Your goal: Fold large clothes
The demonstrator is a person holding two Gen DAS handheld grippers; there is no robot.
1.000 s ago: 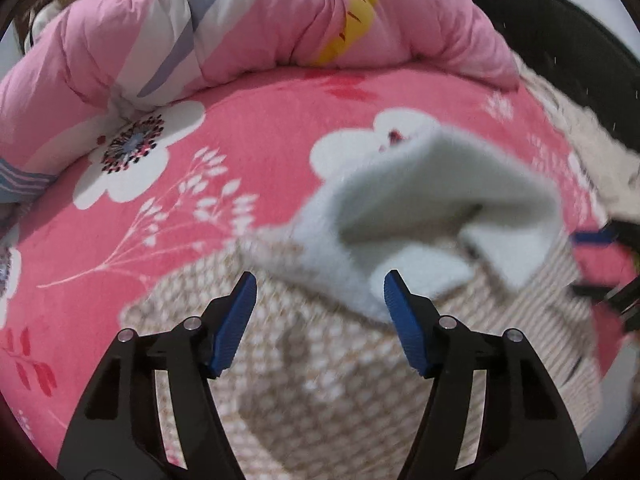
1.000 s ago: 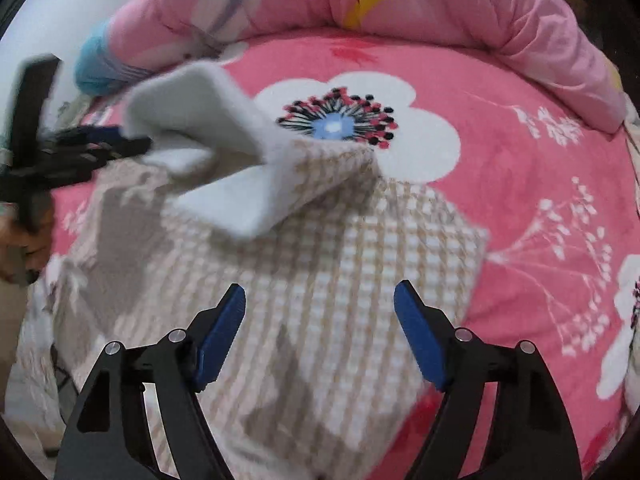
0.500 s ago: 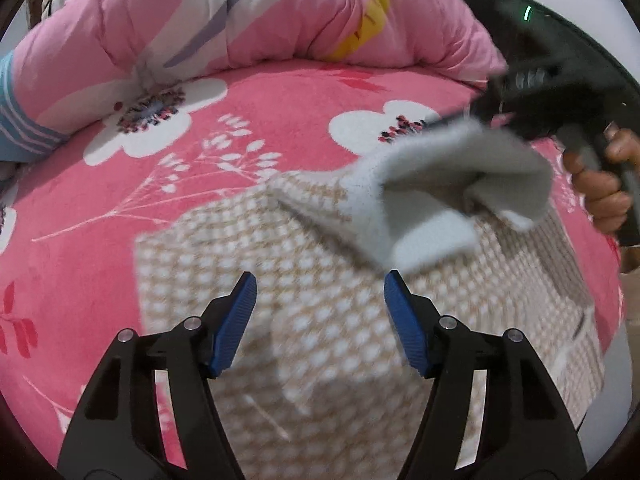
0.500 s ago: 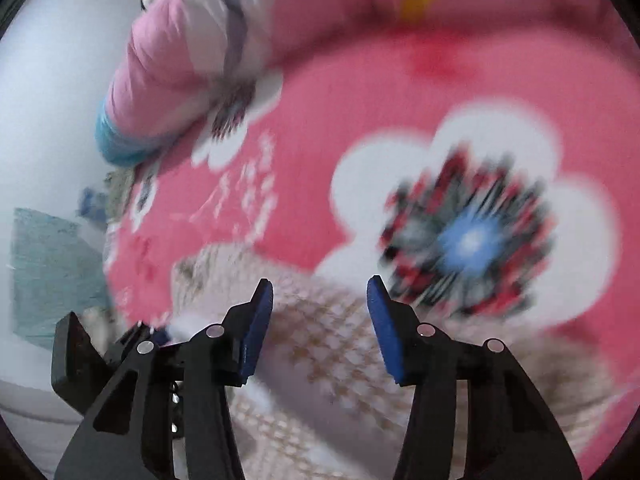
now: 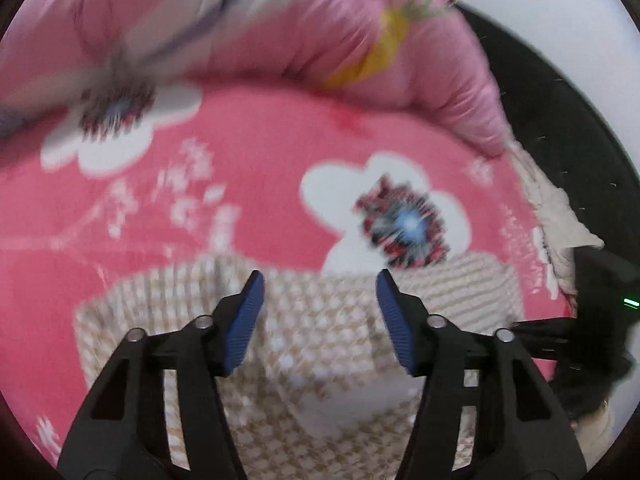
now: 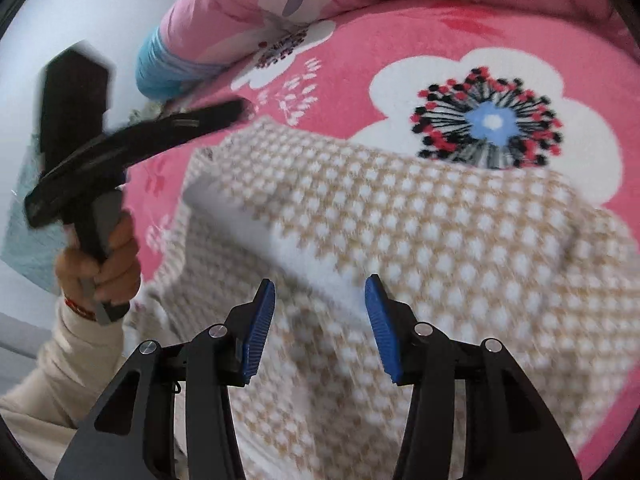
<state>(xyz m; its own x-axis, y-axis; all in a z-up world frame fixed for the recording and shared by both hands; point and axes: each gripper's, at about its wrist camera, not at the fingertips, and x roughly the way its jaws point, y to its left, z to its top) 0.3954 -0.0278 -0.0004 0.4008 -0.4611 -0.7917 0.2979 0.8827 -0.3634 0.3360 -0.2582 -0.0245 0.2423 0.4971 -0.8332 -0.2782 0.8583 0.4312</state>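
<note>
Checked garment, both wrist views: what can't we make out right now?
- Left wrist view: motion blur smears the checked garment; its folds and edges are unreadable.
- Right wrist view: the garment's near part runs off the bottom edge behind the right hand-held gripper.
- Left hand-held gripper, jaws closing: its tips are blurred there.
- Garment type: not determinable.

No words, labels, brand marks or numbers can be read in either view. The bed cover [image 6: 500,20] carries only flower and sprig prints, the checked garment [image 6: 420,240] only its woven pattern, and the quilt [image 5: 240,20] only coloured shapes. A small green light [image 5: 631,302] glows at the left view's right edge, without legible marking.
</note>
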